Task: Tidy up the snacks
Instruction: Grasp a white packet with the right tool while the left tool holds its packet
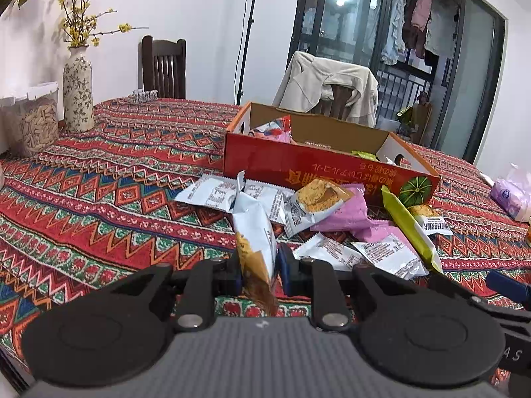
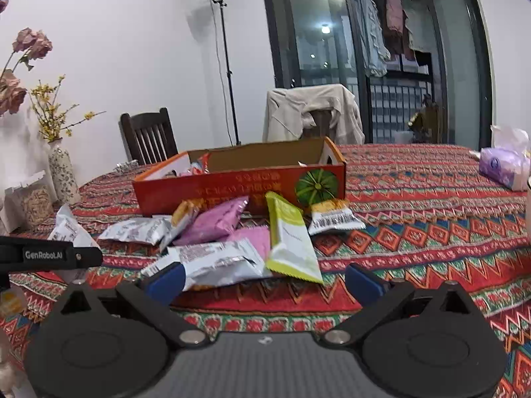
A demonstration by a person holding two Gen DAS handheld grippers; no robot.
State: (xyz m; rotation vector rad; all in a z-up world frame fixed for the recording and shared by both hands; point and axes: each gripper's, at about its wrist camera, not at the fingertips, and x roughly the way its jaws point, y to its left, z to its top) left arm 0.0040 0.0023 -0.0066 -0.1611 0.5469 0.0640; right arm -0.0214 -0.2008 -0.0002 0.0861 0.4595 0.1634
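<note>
Silver-white foil snack packet with a brown printed end (image 1: 255, 242) stands clamped in your left tool (image 1: 259, 270), above the patterned desk cloth (image 1: 99, 199); your right tool (image 2: 264, 280) gapes apart beside the wrapper pile before the red cardboard box (image 2: 239, 185).

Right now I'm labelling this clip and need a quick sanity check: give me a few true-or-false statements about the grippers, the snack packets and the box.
1. The left gripper is shut on a white snack packet. True.
2. The right gripper is clamped on the green packet. False: its jaws stand wide open, holding nothing.
3. The cardboard box is empty. False: a few packets already show inside it.
4. Loose packets lie on the tablecloth in front of the box. True.
5. The pink packet lies inside the box. False: it lies in the pile outside, in front of the box.
</note>
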